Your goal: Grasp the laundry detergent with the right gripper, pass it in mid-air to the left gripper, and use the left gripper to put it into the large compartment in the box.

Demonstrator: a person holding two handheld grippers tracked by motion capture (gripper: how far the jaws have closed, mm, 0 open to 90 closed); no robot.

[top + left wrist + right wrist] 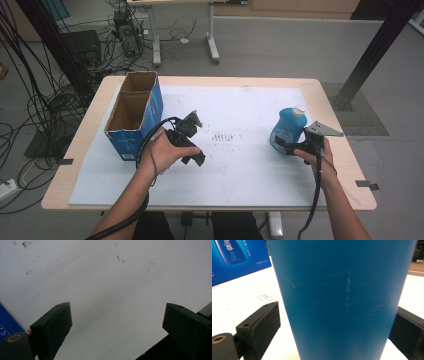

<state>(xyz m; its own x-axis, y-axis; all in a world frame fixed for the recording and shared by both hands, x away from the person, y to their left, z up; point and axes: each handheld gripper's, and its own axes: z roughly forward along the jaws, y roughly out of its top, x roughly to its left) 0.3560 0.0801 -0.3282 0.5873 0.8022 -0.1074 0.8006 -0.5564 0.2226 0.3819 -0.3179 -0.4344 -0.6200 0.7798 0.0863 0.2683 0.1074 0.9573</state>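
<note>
A blue bottle (287, 127) with a white cap stands upright at the right of the white sheet (235, 175). My right gripper (284, 145) reaches it from the near side, level with its lower body. In the right gripper view the bottle (342, 290) stands between the jaws of my right gripper (337, 307). A thin strip of white shows between it and the left jaw. My left gripper (197, 156) hovers left of centre, and its jaws point down at the sheet. In the left gripper view my left gripper (117, 307) stands wide open over bare sheet with nothing between its fingers.
An open blue cardboard box (134, 117) stands at the left of the wooden table (330, 100), and its side shows in the right gripper view (237, 260). Faint brown marks (222, 136) dot the middle of the sheet. On the floor beyond the table lie cables and desk legs.
</note>
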